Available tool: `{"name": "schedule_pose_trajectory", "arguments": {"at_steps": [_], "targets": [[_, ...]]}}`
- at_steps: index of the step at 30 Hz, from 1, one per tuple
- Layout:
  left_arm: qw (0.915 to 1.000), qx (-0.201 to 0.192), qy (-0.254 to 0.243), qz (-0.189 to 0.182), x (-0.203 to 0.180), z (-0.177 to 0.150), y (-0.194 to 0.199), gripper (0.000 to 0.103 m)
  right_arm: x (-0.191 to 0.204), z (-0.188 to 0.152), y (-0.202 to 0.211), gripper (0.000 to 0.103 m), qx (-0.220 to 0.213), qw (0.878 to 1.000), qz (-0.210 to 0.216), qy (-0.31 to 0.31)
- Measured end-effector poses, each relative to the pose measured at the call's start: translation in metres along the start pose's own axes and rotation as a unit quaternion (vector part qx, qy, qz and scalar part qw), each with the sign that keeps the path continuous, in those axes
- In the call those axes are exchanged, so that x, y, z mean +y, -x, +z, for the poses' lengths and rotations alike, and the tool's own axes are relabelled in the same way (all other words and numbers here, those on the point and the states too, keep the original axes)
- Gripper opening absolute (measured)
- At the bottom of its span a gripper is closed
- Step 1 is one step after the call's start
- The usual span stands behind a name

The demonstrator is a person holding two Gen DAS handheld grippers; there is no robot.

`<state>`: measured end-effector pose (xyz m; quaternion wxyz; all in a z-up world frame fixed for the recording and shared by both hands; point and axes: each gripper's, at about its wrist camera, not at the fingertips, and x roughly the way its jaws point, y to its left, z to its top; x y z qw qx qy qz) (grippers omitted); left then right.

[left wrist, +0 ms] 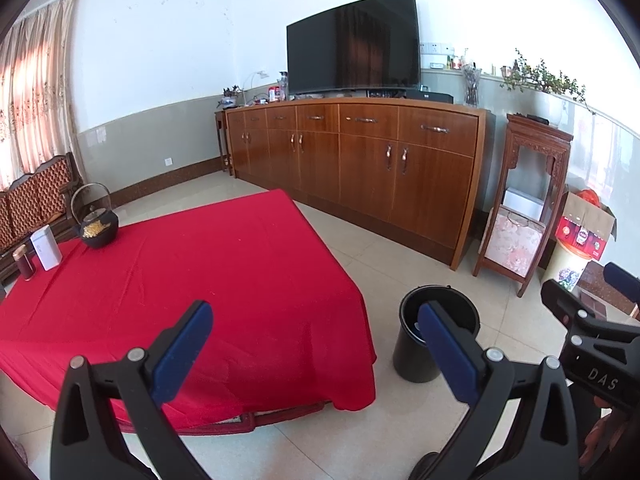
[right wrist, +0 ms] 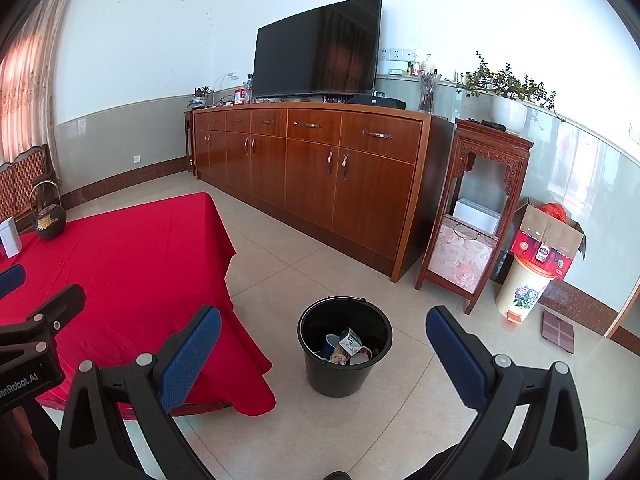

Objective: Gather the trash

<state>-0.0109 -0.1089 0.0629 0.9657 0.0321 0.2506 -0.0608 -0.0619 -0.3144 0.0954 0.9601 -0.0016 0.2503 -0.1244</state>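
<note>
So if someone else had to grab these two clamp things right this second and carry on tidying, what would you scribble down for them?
Left gripper: open, empty, held over the near edge of the table with the red cloth.
Right gripper: open, empty, pointing at the round black plastic bucket on the tiled floor beside the table.
Done: the bucket already holds trash, including a blue cup, a small crumpled carton and other scraps.
Left: no loose trash shows on the cloth. Only a black iron teapot, a white box and a dark red tin stand at its far end; these look like keepers. Check out-of-view spots.
</note>
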Motion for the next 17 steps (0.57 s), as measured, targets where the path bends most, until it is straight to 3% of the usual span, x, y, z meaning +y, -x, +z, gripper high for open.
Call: {"name": "schedule_pose_trajectory", "arguments": {"at_steps": [8, 17], "targets": [[0.9999, -0.014, -0.003, -0.002, 0.0048, -0.0002, 0.0021, 0.103, -0.0015, -0.0024, -0.0005, 0.103, 0.002, 1.0, 0.0, 0.0], [0.9995, 0.003, -0.01, -0.029, -0.0007, -0.0028, -0.0021, 0.103, -0.0035, -0.0022, 0.0001, 0.103, 0.001, 1.0, -0.003, 0.001]]}}
